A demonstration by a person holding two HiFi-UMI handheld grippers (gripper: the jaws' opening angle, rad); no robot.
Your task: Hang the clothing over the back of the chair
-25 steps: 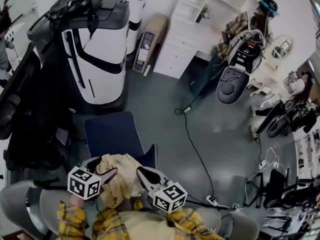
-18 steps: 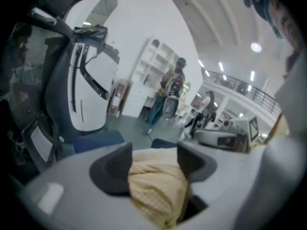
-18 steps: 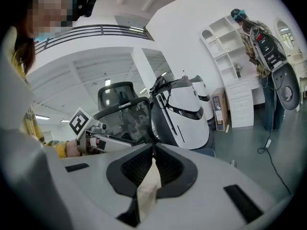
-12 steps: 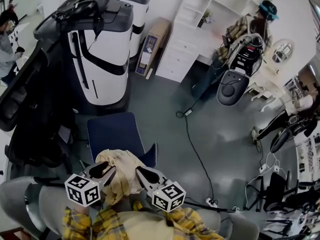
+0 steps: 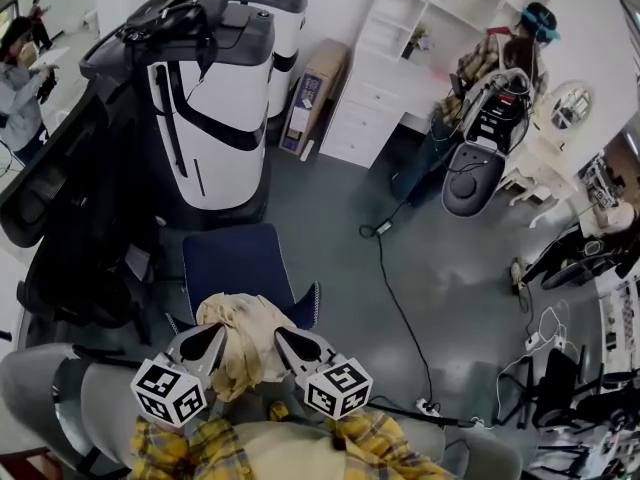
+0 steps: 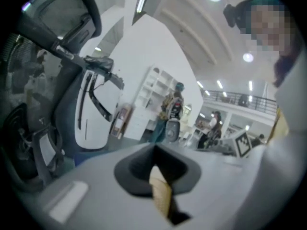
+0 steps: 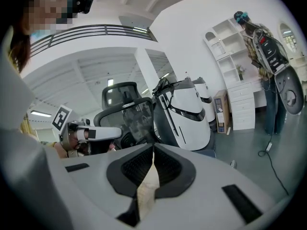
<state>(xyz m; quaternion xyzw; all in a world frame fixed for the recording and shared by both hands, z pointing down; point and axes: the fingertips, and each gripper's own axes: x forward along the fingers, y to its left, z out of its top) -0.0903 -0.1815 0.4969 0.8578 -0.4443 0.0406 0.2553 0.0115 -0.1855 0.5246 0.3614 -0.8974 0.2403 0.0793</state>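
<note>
Having just snapped shut from wide open, the left gripper (image 5: 207, 336) pinched the tan garment (image 5: 247, 330) like the right gripper (image 5: 288, 340), readying a two-handed lift over the blue chair (image 5: 235, 263).

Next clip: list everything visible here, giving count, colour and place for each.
garment: one, beige, bunched at the near edge of the blue chair, between the two grippers
blue chair: one, dark blue, just beyond the garment
office chair: one, black, at left
machines: two, white and black, behind the blue chair
cardboard box: one, brown, beside the machines
shelf unit: one, white, at the back
cable: one, black, across the grey floor
bystander: one, plaid shirt, by the shelf unit
left gripper: one, grey, shut on the garment
right gripper: one, grey, shut on the garment
sleeves: two, yellow plaid, bottom edge
</note>
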